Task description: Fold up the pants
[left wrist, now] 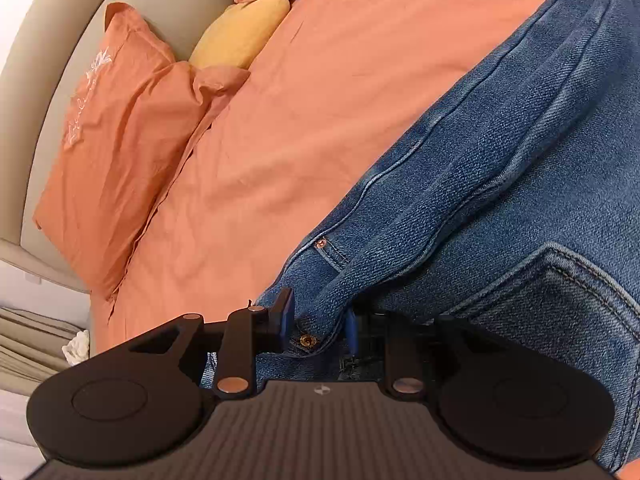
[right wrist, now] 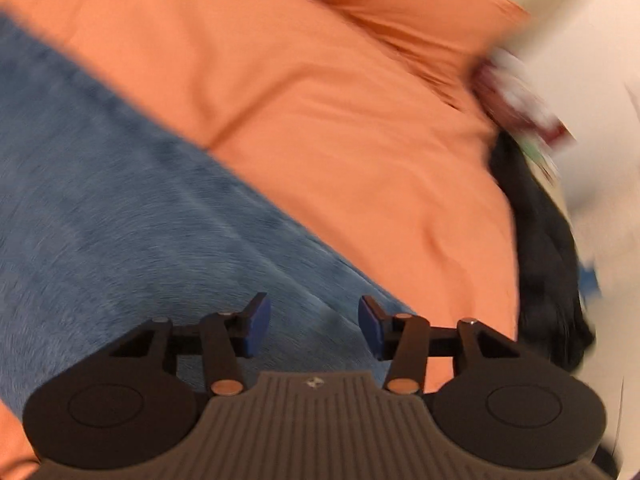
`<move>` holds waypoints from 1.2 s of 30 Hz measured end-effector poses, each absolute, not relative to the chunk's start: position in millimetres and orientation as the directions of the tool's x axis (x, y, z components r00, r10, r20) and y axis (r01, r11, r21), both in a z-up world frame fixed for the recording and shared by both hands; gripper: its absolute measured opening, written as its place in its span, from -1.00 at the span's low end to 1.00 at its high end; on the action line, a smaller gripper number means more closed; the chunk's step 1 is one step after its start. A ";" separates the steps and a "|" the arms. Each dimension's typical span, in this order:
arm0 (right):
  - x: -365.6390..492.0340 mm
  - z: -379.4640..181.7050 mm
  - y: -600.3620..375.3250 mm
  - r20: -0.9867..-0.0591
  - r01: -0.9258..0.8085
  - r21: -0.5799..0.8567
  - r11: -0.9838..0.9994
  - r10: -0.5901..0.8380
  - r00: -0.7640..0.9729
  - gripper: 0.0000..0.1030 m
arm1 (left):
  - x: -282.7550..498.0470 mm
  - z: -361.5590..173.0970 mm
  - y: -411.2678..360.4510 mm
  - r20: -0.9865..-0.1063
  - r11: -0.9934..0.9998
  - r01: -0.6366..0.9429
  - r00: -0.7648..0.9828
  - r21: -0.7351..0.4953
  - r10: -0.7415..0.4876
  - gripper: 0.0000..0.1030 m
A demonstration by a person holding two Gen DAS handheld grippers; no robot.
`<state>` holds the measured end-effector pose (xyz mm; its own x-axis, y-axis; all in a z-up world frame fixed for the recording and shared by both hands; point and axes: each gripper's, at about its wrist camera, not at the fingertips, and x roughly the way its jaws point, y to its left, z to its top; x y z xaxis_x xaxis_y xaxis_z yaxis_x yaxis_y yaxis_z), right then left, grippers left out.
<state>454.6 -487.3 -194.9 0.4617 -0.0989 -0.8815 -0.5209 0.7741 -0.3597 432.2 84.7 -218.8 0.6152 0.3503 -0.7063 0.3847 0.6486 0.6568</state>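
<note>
Blue jeans (left wrist: 500,184) lie on the orange bedsheet (left wrist: 312,92), a back pocket and copper rivets showing near the waist. My left gripper (left wrist: 320,320) is shut on a bunched fold of the jeans' waistband; denim hides its right finger. The right wrist view is blurred: a denim leg (right wrist: 132,208) runs across the lower left of the orange sheet (right wrist: 340,128). My right gripper (right wrist: 314,326) hovers just above the leg's edge, its blue pads (right wrist: 258,326) apart and nothing pinched between them.
Two orange pillows (left wrist: 120,148) and a yellow cushion (left wrist: 240,32) rest against a beige headboard (left wrist: 52,52) at the far left. A dark garment (right wrist: 548,264) and blurred items lie at the bed's right edge.
</note>
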 end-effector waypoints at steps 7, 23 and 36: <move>482.9 -218.9 -472.3 -0.947 -0.750 -0.302 0.589 -0.093 0.308 0.11 | 437.5 -221.6 77.8 -0.706 0.610 0.415 0.605 0.675 0.369 -0.42; 505.8 -242.4 -443.9 -0.985 -0.850 -0.163 0.502 -0.137 0.108 -0.86 | 438.9 -231.2 80.0 -0.700 0.606 0.416 0.618 0.678 0.358 -0.41; 425.1 -145.7 -443.3 -0.909 -0.759 -0.404 0.511 -0.129 0.397 -0.99 | 396.3 -154.9 94.5 -0.631 0.725 0.280 0.728 0.629 0.266 -0.46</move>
<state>425.1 -443.3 -145.7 0.3966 -0.1288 -0.9089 -0.7592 0.5106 -0.4036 396.3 94.5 -154.9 0.7285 0.2661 -0.6313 0.2804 0.7250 0.6291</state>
